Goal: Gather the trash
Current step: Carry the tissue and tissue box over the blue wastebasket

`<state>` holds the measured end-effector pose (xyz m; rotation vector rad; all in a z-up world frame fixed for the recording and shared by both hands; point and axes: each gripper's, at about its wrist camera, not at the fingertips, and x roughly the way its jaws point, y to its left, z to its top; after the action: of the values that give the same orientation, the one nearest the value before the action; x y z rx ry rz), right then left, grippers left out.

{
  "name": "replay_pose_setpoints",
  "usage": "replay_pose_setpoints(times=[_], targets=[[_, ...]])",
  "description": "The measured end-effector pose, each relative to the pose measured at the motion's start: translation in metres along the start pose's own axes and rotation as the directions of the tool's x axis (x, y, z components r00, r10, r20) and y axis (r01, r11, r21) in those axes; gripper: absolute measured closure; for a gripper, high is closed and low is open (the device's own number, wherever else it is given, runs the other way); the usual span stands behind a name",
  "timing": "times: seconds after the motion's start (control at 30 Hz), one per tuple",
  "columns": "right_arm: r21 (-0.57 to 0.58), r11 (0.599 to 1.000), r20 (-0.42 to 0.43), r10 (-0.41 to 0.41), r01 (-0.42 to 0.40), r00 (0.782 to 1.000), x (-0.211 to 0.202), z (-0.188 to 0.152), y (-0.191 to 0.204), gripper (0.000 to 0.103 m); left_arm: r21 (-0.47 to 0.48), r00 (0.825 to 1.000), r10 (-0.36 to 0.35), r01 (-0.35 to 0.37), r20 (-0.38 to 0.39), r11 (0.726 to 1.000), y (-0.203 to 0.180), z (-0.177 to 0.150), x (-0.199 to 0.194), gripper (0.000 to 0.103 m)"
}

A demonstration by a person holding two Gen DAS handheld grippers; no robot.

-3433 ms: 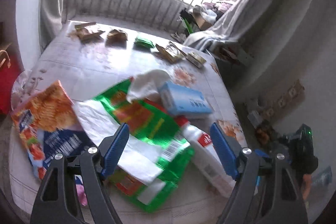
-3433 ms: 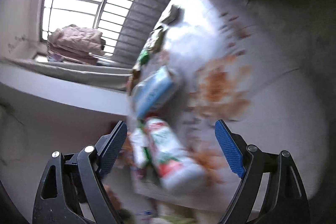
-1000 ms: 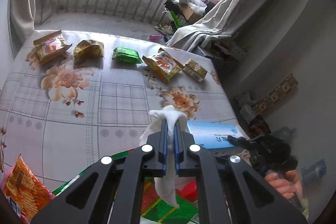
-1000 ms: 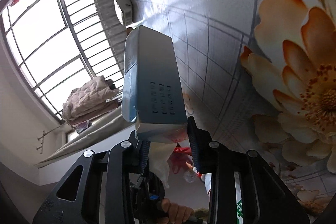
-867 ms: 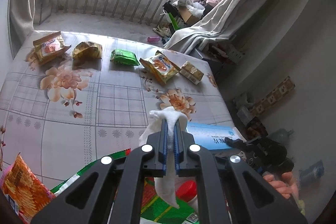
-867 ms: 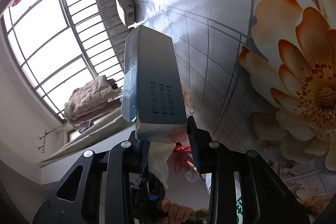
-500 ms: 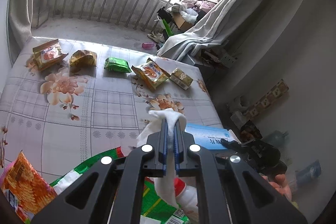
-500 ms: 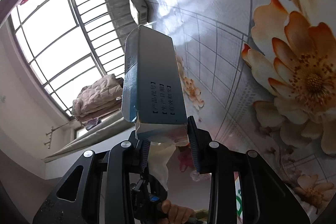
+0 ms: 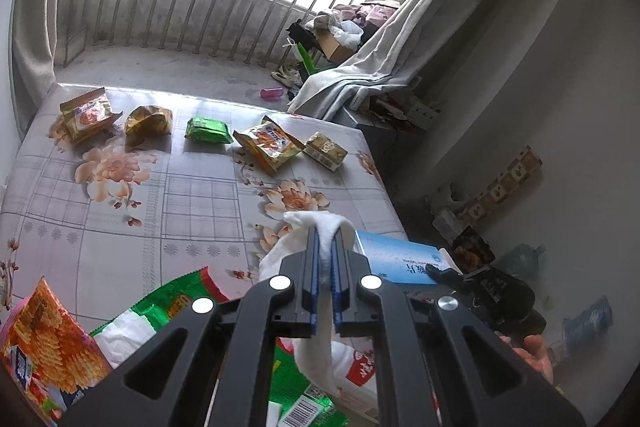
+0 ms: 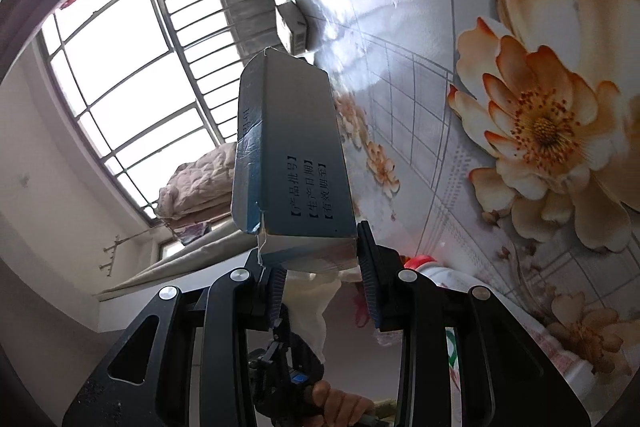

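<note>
The flowered bench [image 9: 120,227] carries many wrappers [image 9: 264,143]. The left gripper [image 9: 326,259] pinches a tissue [image 9: 316,347]; the right gripper [image 10: 320,283] clamps a blue box [image 10: 296,163]. Most trash remains uncollected.

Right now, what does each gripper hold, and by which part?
Left gripper: white tissue, pinched at its folded top. Right gripper: blue box, gripped across its near end.
</note>
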<state>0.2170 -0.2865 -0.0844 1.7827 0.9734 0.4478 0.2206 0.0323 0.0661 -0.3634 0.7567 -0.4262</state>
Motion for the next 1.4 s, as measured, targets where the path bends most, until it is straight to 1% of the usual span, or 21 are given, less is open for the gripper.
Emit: replay_pose_setpoints(times=[0.1,0.33,0.53,0.7,1.13,1.4], targets=[[0.007,1.0,0.003,0.025,-0.025,1.0,-0.004,-0.003,-0.004,0.072,0.014,1.0,-0.002,0.002,-0.002,1.0,-0.007,-0.003,-0.002,0.098],[-0.006,0.999,0.025,0.049,-0.049,0.998,-0.022,-0.008,-0.011,0.072,0.031,1.0,-0.031,0.031,0.003,0.999,-0.023,-0.004,-0.005,0.098],[-0.03,0.998,0.07,0.052,-0.05,0.996,-0.031,-0.004,-0.006,0.072,0.022,0.997,-0.072,0.072,-0.015,0.997,-0.038,-0.008,0.0,0.098],[-0.032,0.996,0.106,0.087,-0.084,0.991,-0.052,-0.005,-0.013,0.072,0.049,0.995,-0.087,0.09,-0.045,0.995,-0.061,-0.013,0.01,0.098],[-0.027,0.98,0.197,0.199,-0.197,0.96,-0.107,0.008,-0.029,0.072,0.168,0.986,-0.124,0.141,-0.108,0.976,-0.138,-0.026,0.036,0.098],[-0.009,0.969,0.252,0.243,-0.249,0.937,-0.145,0.018,-0.046,0.072,0.239,0.975,-0.145,0.183,-0.167,0.954,-0.194,-0.042,0.062,0.098]])
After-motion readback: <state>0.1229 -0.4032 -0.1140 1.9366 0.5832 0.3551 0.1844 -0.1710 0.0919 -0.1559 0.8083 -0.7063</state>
